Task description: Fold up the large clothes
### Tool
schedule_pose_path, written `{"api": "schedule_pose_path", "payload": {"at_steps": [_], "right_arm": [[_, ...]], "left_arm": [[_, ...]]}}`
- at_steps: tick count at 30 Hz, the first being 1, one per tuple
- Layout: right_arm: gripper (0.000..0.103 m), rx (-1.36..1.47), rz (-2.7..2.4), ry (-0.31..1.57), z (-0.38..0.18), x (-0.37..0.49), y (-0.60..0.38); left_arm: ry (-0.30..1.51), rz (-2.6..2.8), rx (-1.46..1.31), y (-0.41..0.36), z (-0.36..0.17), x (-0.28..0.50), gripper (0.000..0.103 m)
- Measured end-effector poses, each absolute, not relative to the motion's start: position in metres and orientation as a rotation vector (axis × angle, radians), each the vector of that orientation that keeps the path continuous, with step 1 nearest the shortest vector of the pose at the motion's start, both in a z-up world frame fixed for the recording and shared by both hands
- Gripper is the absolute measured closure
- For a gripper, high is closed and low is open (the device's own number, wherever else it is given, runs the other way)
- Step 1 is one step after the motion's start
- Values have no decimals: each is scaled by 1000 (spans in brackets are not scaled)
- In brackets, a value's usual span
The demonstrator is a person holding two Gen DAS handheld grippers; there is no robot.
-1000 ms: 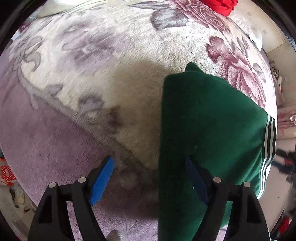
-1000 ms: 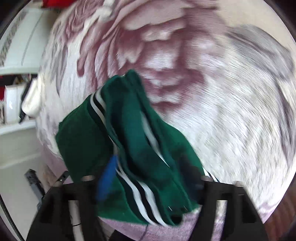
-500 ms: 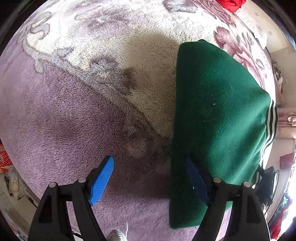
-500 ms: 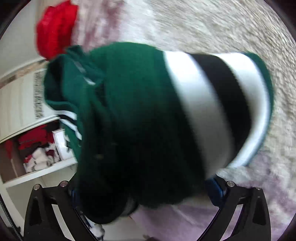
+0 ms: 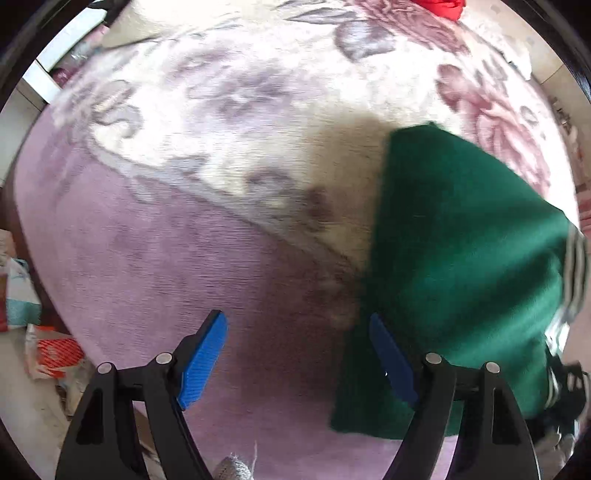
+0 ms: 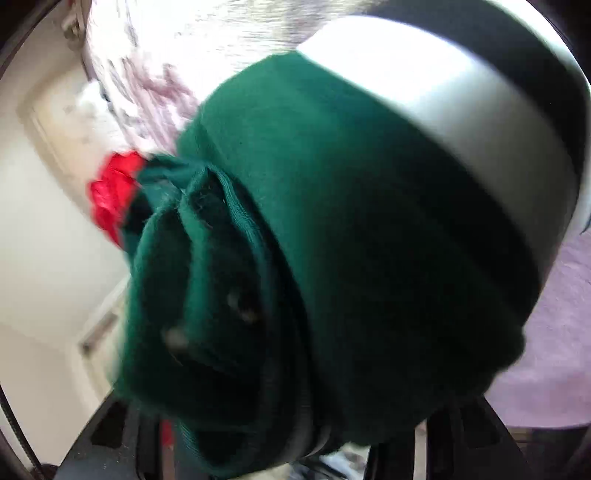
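Plush floral blanket (image 5: pixel 207 229) in lilac and cream covers the bed, with one green garment (image 5: pixel 458 266) lying folded at its right side and one red cloth (image 5: pixel 441 6) at the far edge. Compared with half a second ago, the left view has pulled back and blurred. The left gripper (image 5: pixel 297 356) hovers spread wide over the blanket, its right finger just above the garment's edge. The right gripper (image 6: pixel 295 446) is buried under bunched green fabric; its grip cannot be made out.
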State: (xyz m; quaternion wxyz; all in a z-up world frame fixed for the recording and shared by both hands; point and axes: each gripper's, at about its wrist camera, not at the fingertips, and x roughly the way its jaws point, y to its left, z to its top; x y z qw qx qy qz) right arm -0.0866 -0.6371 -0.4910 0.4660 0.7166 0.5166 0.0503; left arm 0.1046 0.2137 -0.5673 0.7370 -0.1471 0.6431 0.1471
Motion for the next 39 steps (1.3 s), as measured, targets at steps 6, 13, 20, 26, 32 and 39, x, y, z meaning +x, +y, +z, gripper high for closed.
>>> {"api": "schedule_pose_path", "payload": {"at_steps": [6, 13, 20, 26, 32, 39], "right_arm": [[29, 1231, 120, 1538, -448, -69, -679], [27, 797, 222, 1504, -380, -30, -676], [40, 457, 314, 1663, -418, 26, -605], [90, 429, 302, 1584, -351, 33, -592], [96, 384, 232, 1491, -315, 34, -626], [79, 409, 116, 1669, -395, 37, -652]], "left_arm": [[1477, 413, -165, 228, -626, 89, 25], [1425, 453, -248, 240, -664, 80, 0], [1475, 418, -247, 245, -660, 80, 0], [1413, 377, -363, 247, -606, 77, 0], [1375, 202, -421, 205, -566, 84, 0], [1428, 190, -340, 181, -598, 105, 0]]}}
